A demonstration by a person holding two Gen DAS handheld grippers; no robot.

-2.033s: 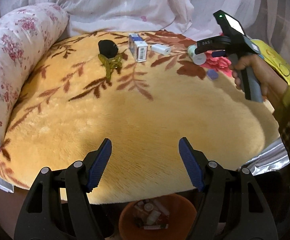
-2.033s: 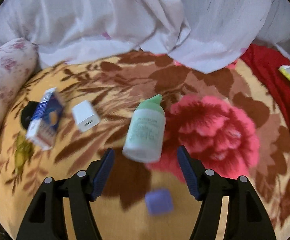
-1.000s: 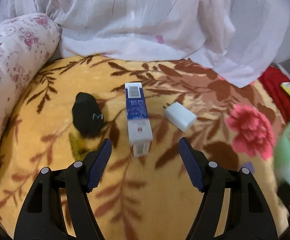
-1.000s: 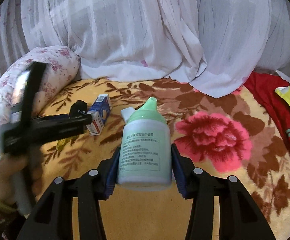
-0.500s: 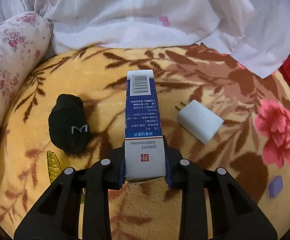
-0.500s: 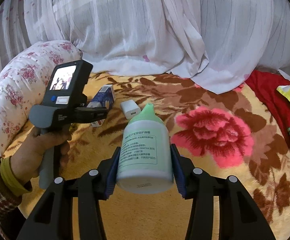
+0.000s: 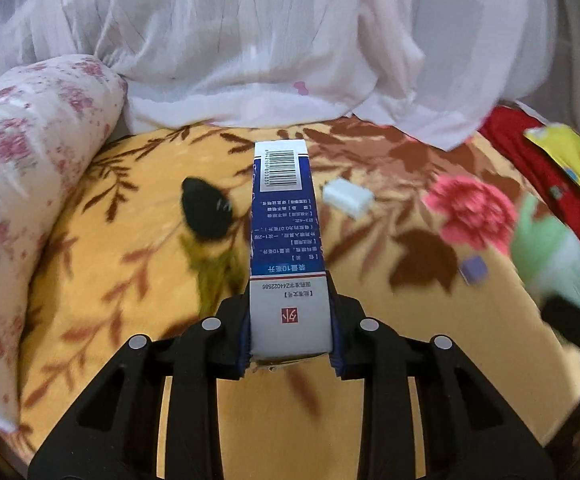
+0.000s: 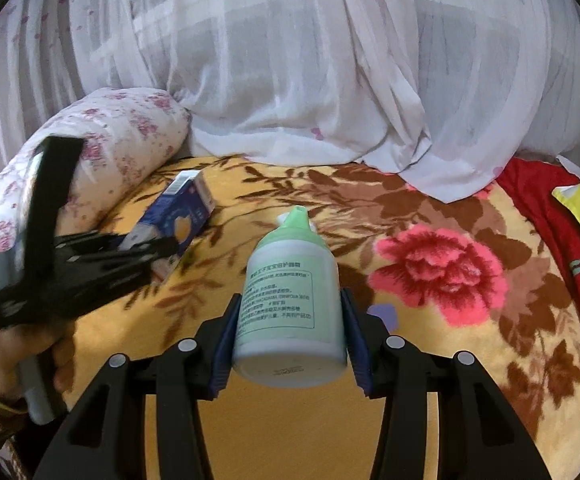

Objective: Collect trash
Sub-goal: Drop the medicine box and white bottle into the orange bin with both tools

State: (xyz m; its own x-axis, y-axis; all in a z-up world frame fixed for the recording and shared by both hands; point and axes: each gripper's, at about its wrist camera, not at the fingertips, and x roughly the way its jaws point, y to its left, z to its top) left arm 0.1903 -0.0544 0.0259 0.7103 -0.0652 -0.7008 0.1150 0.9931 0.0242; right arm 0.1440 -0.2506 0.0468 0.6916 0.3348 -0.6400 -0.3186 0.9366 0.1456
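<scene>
My left gripper (image 7: pixel 290 320) is shut on the near end of a long blue and white carton (image 7: pixel 284 232), which is held above the blanket and points away from me. The right wrist view shows the same carton (image 8: pixel 184 208) in that gripper (image 8: pixel 150 250), with a person's hand (image 8: pixel 38 356) on the handle. My right gripper (image 8: pixel 290 344) is shut on a white and green squeeze bottle (image 8: pixel 290 300), nozzle pointing away. The bottle (image 7: pixel 550 256) is a blur at the right of the left wrist view.
On the yellow flowered blanket (image 7: pixel 130 280) lie a black object (image 7: pixel 206 208), a yellow-green wrapper (image 7: pixel 214 268), a white charger (image 7: pixel 348 196) and a small purple piece (image 7: pixel 473 270). A floral pillow (image 8: pixel 110 140) lies left, white netting (image 8: pixel 290 80) behind, red cloth (image 8: pixel 550 208) right.
The left gripper closed on the carton, lifted it off the blanket and drew back. The right gripper kept hold of the bottle and pulled back a little.
</scene>
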